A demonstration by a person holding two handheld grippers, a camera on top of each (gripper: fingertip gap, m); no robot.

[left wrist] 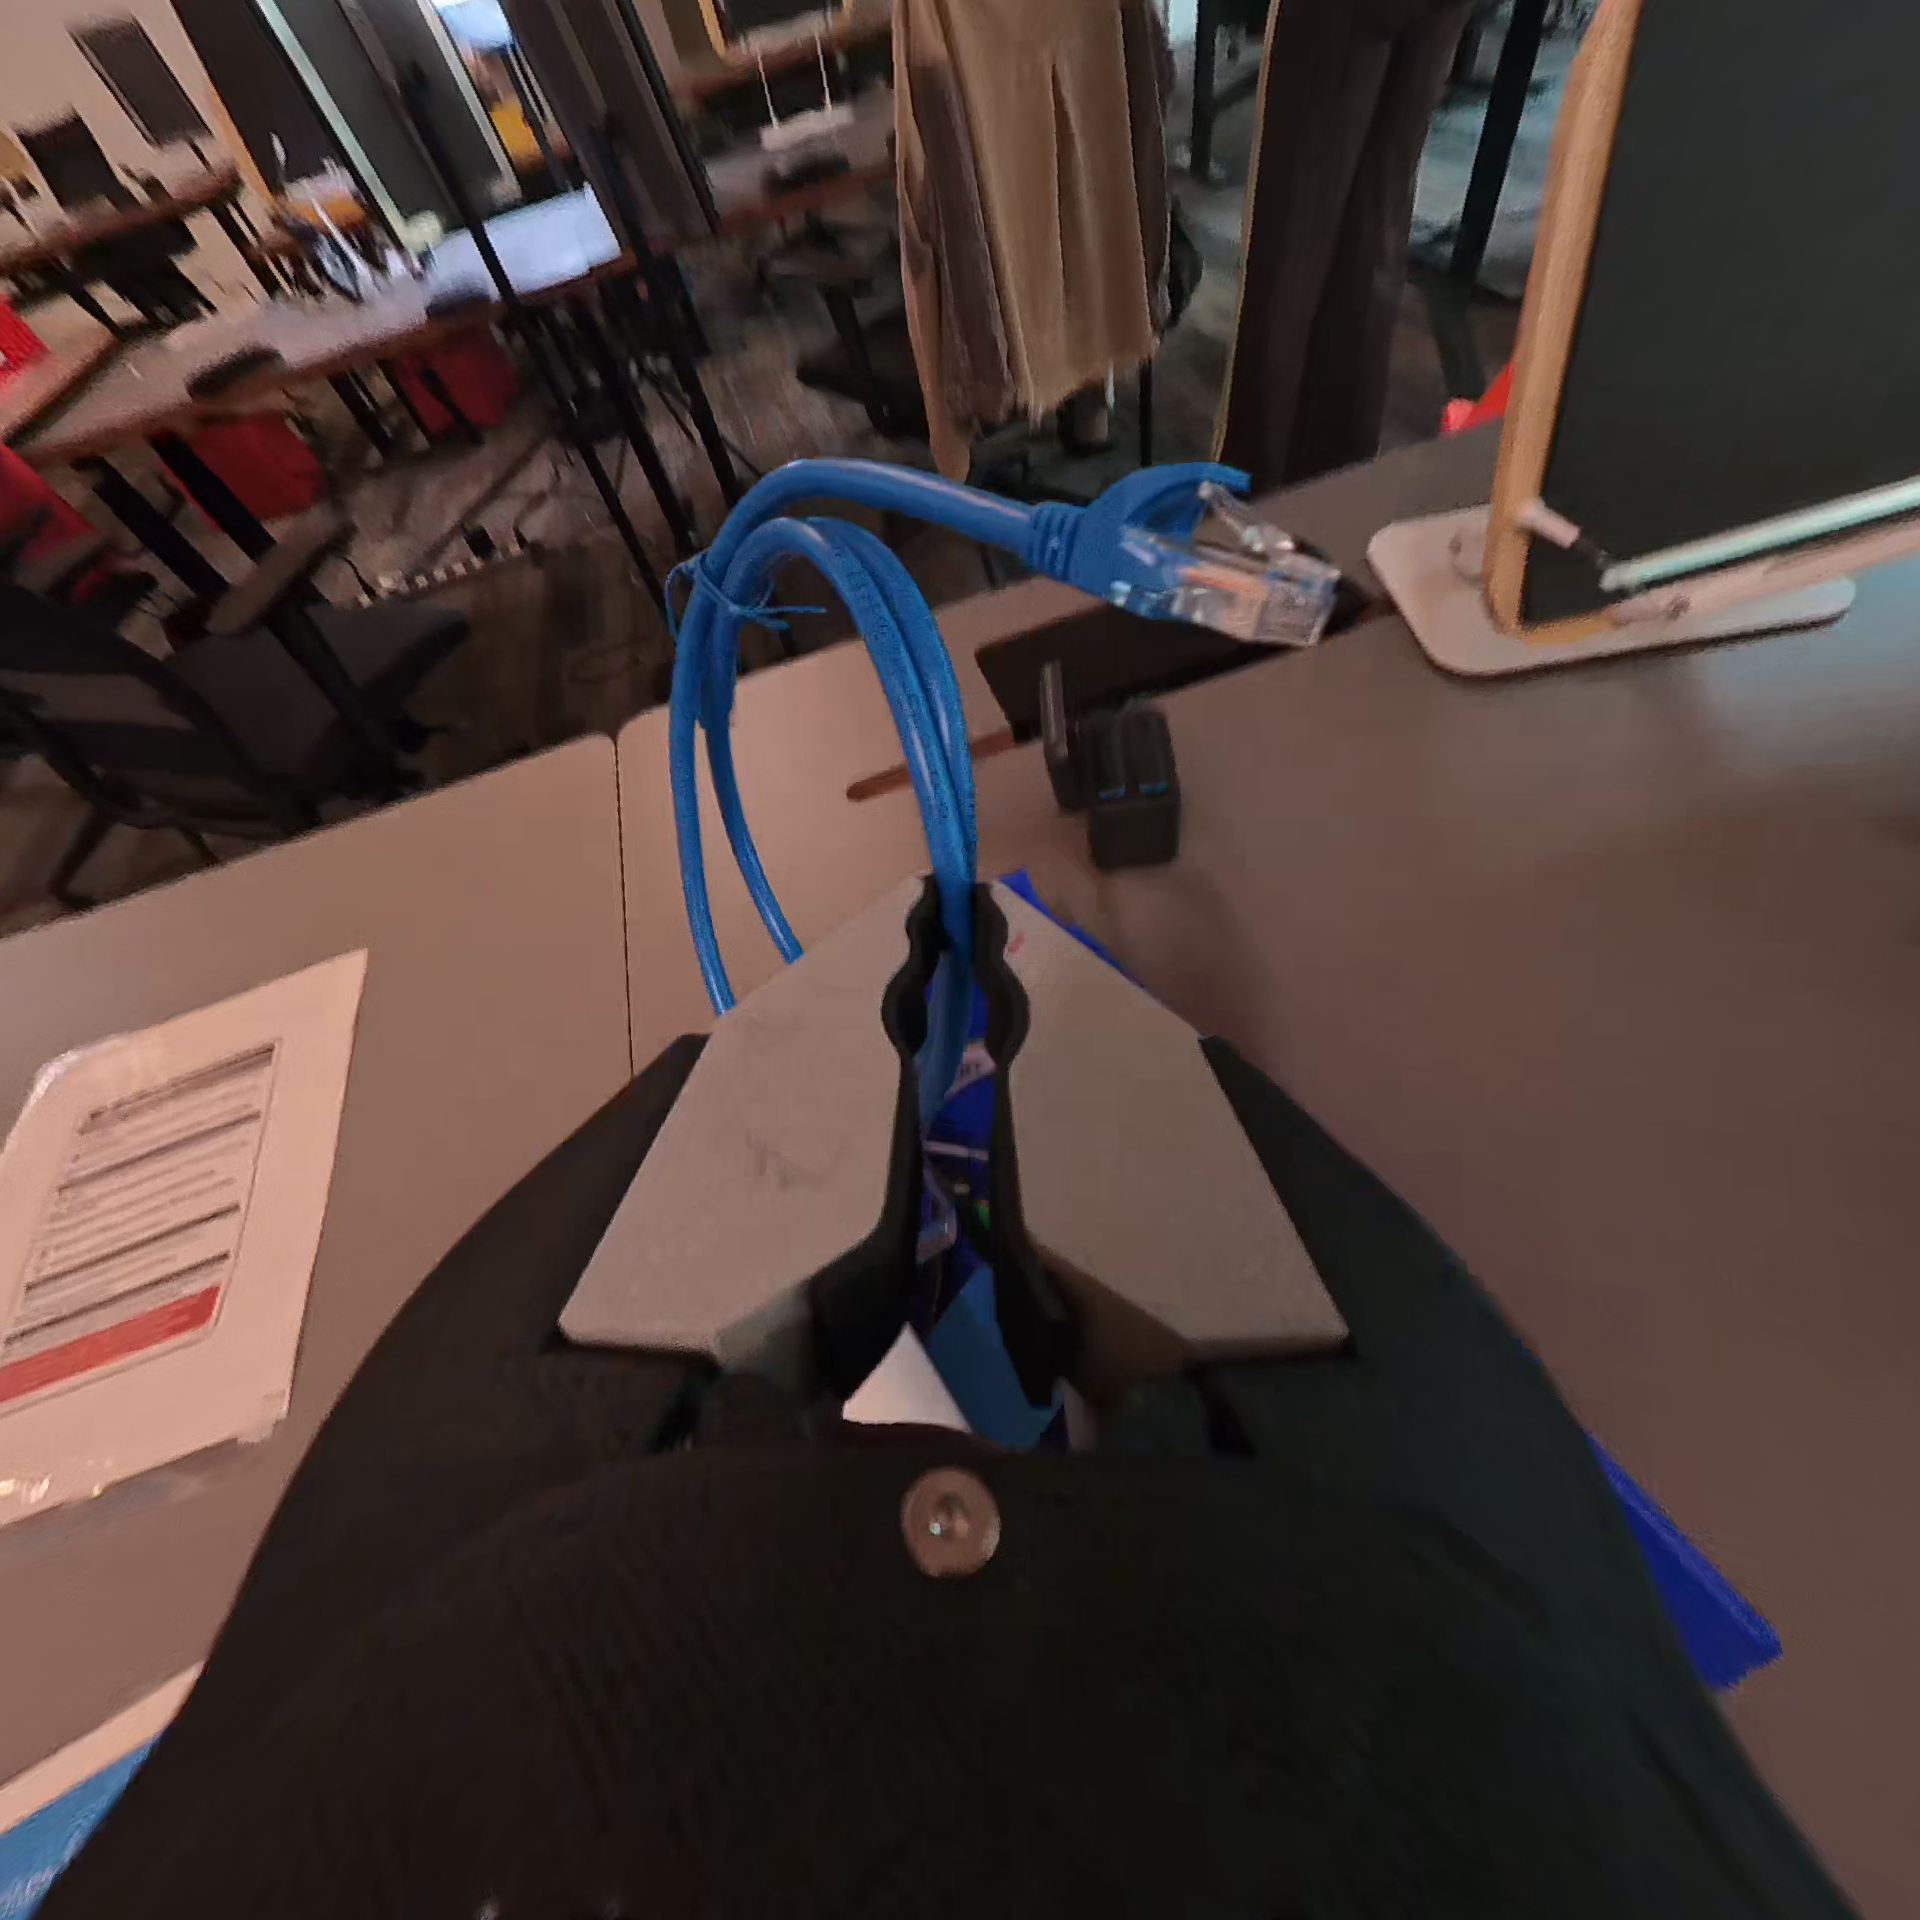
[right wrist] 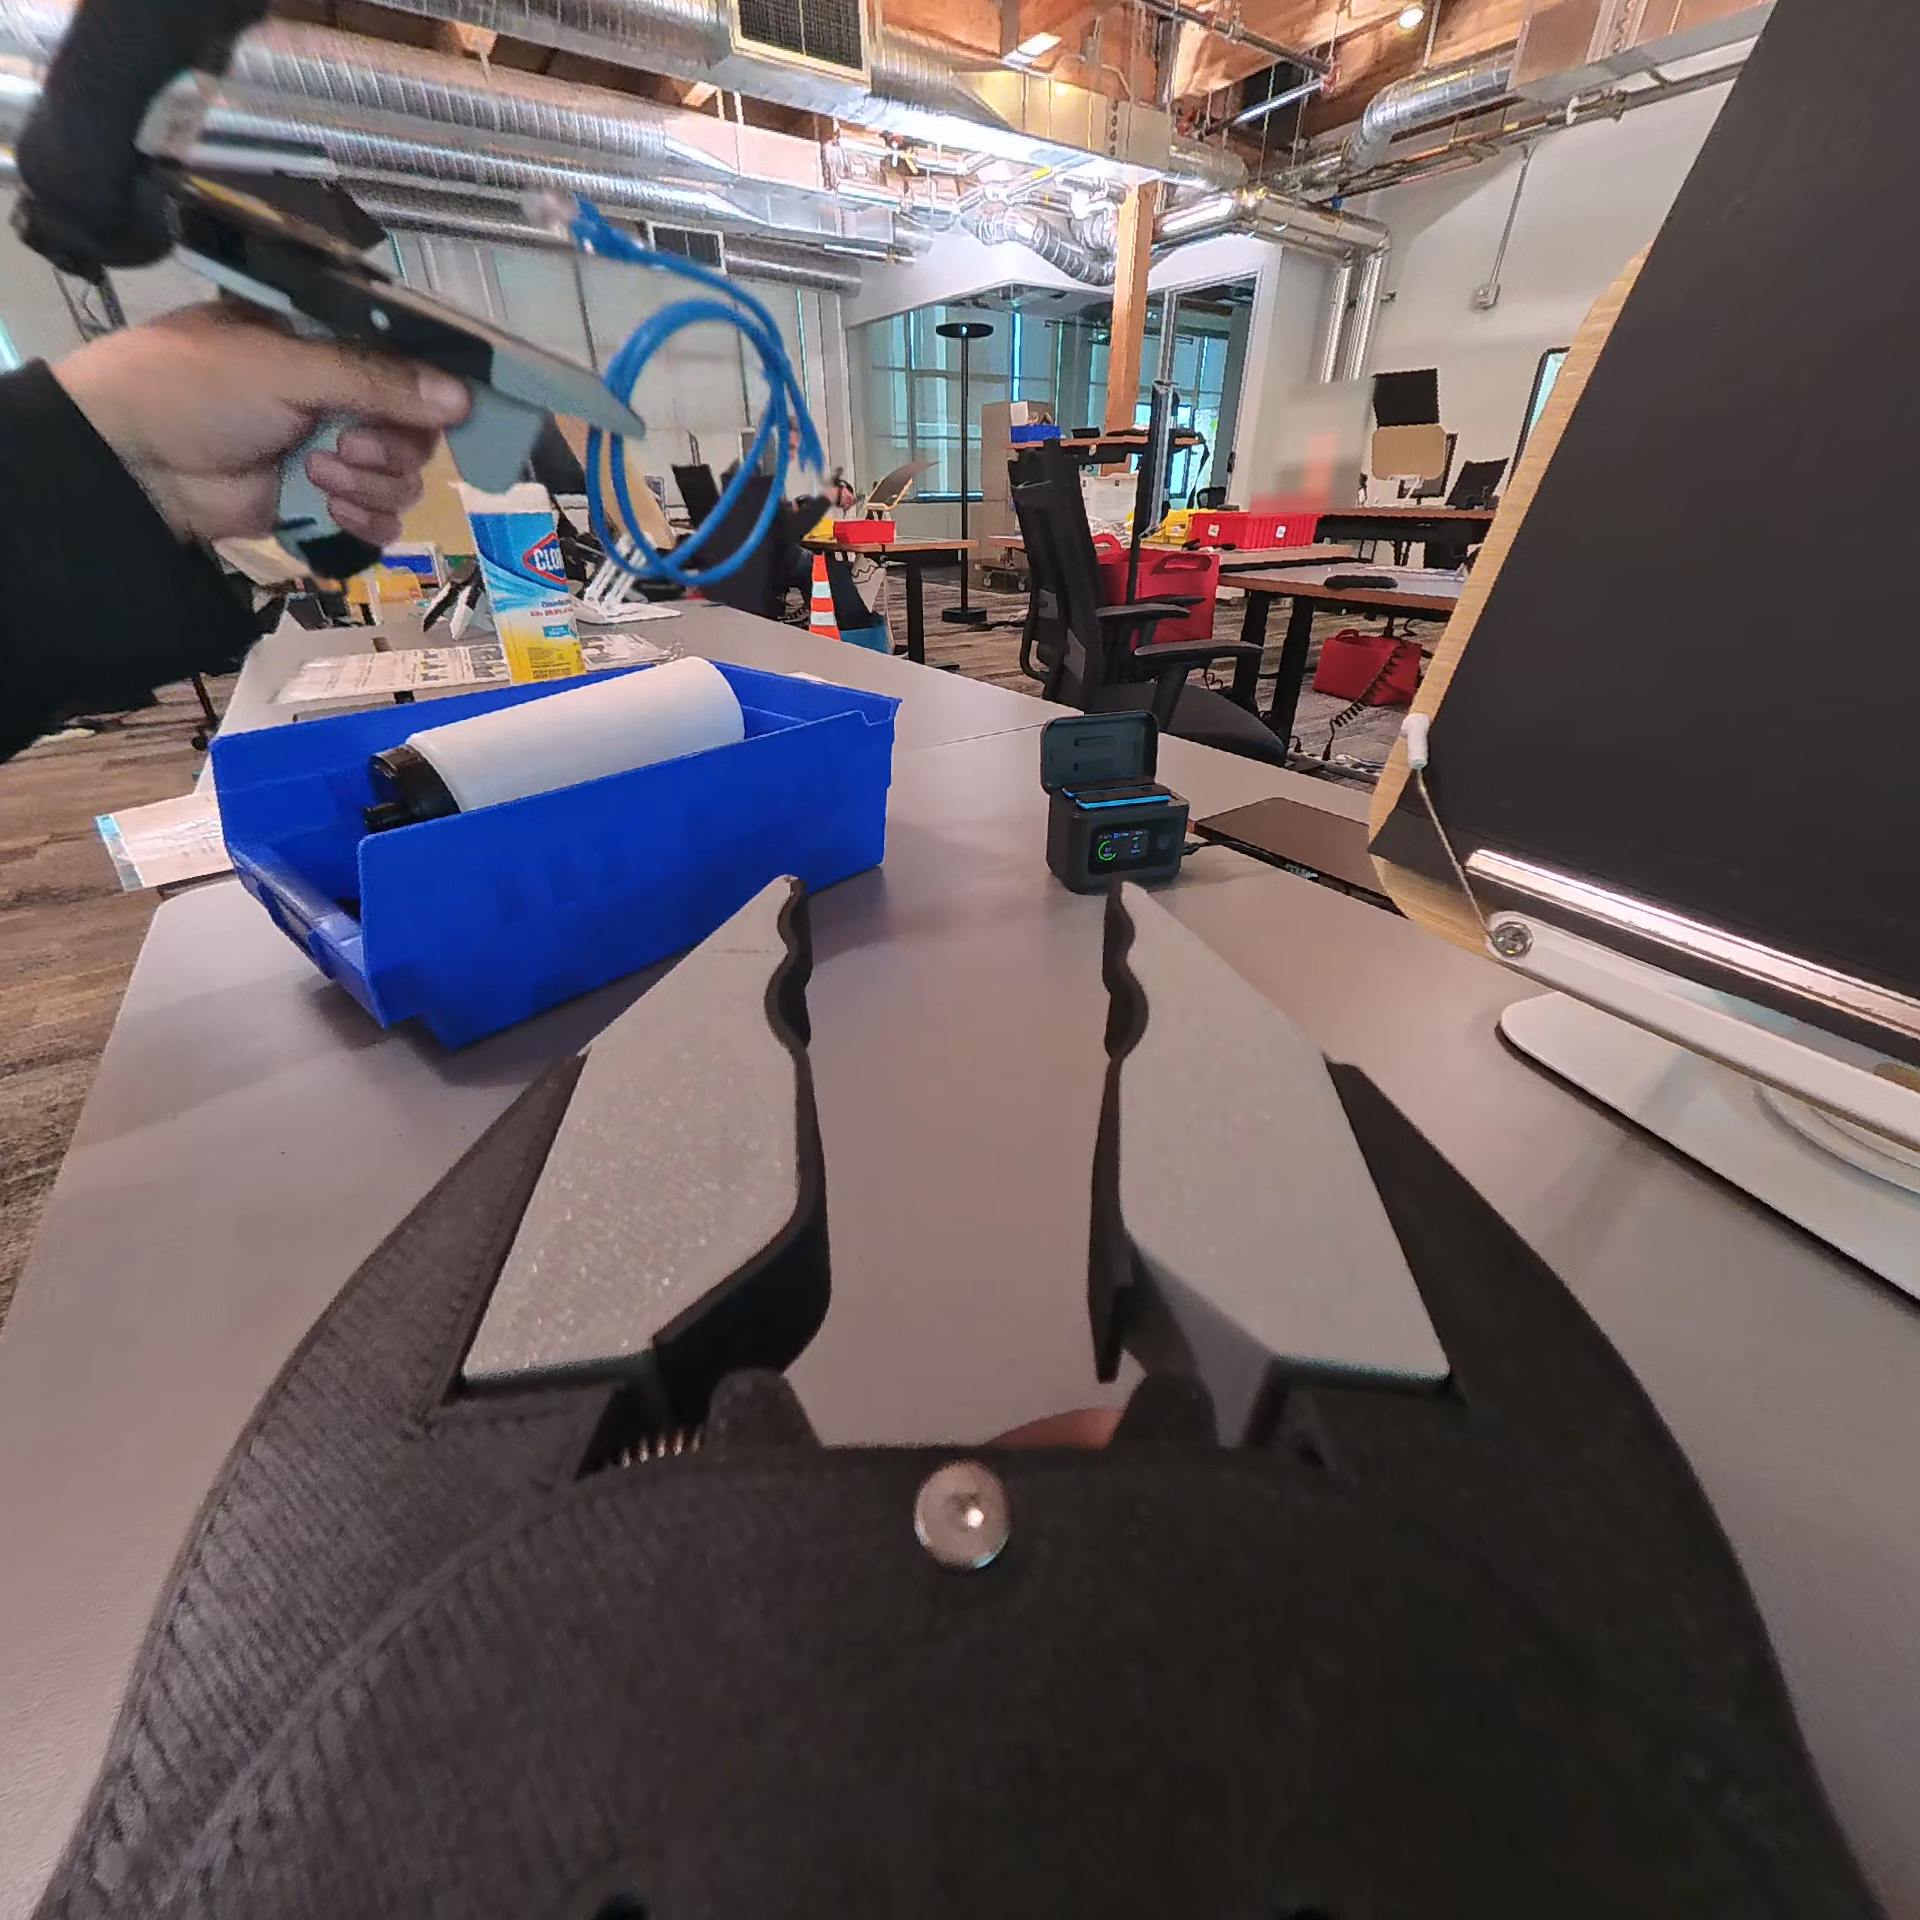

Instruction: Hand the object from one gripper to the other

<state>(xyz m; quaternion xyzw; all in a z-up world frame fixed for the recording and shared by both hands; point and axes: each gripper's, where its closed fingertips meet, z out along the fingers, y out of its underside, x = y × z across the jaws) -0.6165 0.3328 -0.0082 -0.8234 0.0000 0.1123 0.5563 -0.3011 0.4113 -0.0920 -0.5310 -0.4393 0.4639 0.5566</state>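
Observation:
My left gripper [left wrist: 958, 902] is shut on a coiled blue network cable [left wrist: 831, 665] and holds it in the air above the table. Both black pads press on the strands at the tips. The cable's clear plugs [left wrist: 1226, 566] stick out to the upper right. In the right wrist view the left gripper [right wrist: 623, 421] is up at the left, held by a hand [right wrist: 239, 416], with the cable's loop [right wrist: 696, 436] hanging from its tips above the blue bin. My right gripper [right wrist: 951, 914] is open and empty, low over the grey table [right wrist: 956, 1143].
A blue bin [right wrist: 582, 862] with a white roll [right wrist: 582, 727] stands at the left. A small black charging case [right wrist: 1114, 821] sits ahead of the right gripper. A monitor on a white base [right wrist: 1704, 1091] stands at the right. A printed sheet [left wrist: 156, 1216] lies at the left. My hands' fingertips stand some 35 cm from each other.

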